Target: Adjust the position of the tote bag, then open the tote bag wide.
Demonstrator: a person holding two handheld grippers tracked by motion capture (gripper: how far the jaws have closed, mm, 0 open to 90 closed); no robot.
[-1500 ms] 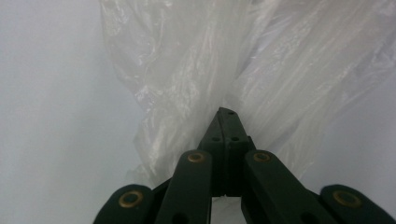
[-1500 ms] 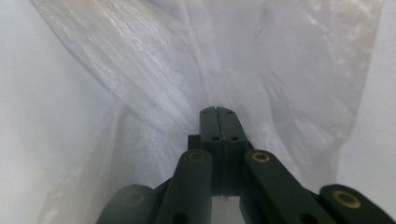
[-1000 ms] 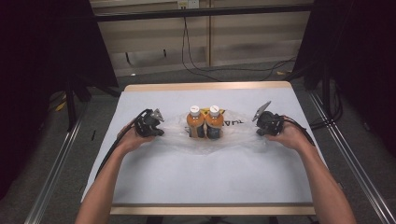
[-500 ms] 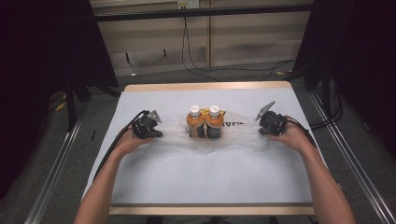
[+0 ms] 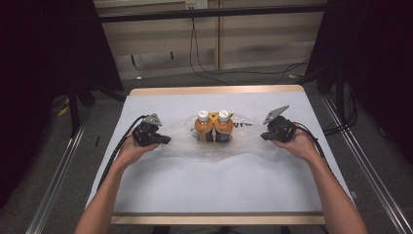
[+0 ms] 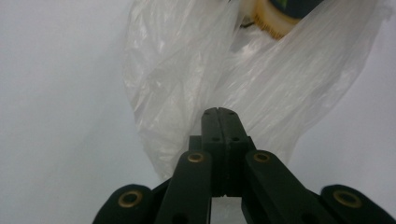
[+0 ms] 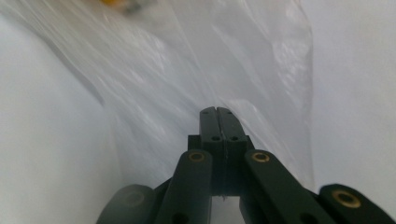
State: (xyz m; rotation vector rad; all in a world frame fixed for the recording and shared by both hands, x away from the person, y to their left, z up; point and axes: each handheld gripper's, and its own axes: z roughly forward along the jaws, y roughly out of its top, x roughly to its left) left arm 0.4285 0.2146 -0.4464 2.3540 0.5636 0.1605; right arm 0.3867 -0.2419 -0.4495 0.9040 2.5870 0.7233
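Clear plastic bag (image 5: pixel 214 144) already holds two orange bottles (image 5: pixel 214 126); your left gripper (image 5: pixel 163 140) and right gripper (image 5: pixel 264 136), fingers clenched on its edges beside the bottles, have yet to lift it.

Bag (image 5: pixel 253 139): clear, whitish film w/ dark print near bottles.
Bottles (image 5: pixel 214 127), 2: orange, white caps, dark label bands.
Left tool (image 5: pixel 165 140): black, grey top plate, black cable; brass-coloured pivots in left gripper view.
Right tool (image 5: pixel 263 136): same colours.
Counter (image 5: pixel 204 180): white top, light wood edge.
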